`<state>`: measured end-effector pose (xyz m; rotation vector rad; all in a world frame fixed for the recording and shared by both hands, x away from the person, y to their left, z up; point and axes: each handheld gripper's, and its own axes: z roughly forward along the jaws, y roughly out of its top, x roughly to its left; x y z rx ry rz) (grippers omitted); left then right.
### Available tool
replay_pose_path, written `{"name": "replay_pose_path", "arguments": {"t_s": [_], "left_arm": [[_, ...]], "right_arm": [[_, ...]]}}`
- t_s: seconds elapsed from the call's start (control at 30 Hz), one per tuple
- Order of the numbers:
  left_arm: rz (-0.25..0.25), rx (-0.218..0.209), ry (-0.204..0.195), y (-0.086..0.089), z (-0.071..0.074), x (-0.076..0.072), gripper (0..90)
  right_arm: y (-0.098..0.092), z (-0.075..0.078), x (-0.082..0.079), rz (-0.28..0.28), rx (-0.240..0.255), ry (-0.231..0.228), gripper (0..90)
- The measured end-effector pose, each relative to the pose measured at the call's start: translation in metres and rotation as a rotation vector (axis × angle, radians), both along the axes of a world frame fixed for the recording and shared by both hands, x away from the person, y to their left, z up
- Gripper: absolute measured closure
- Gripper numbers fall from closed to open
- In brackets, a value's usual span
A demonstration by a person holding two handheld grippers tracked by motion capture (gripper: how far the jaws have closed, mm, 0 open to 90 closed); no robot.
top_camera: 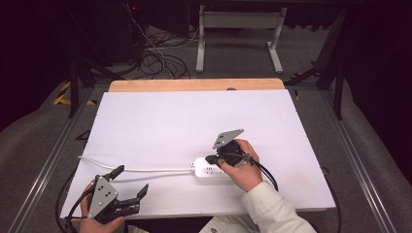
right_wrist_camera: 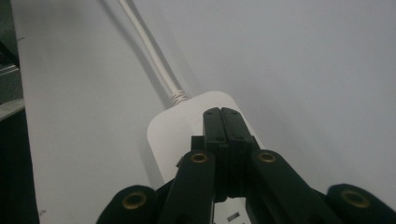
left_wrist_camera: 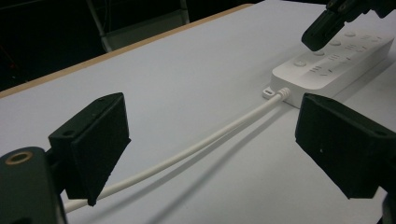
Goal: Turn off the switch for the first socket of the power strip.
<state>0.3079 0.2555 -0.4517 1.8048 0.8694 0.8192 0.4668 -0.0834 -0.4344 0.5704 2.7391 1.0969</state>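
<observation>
White plastic power strip [top_camera: 210, 171] lies flat on the white-covered counter [top_camera: 194, 121], toward 5 o'clock of its centre in the high view, its cord [top_camera: 131, 169] running off toward 9 o'clock. The right gripper [top_camera: 212, 158] is poised over the strip's cord end; its jaws are pressed together with nothing between them, tips just above or touching the top face near a row of round buttons, probably to press a switch. The left gripper [top_camera: 131, 179] waits near the counter's 7 o'clock corner, jaws spread wide and empty, aimed along the cord, seemingly ready to steady it.
</observation>
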Motion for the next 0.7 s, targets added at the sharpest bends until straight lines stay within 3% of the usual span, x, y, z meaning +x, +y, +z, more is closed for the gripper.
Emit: {"name": "replay_pose_path", "arguments": {"t_s": [0.37,0.7], "left_arm": [[-0.002,0.005,0.002,0.0,0.0,0.0,10.5],[-0.002,-0.004,0.008,-0.001,-0.001,0.0,10.5]], "right_arm": [[0.005,-0.01,0.005,-0.012,-0.044,-0.016,90.0],[0.007,-0.013,0.005,-0.017,-0.053,-0.03,90.0]]}}
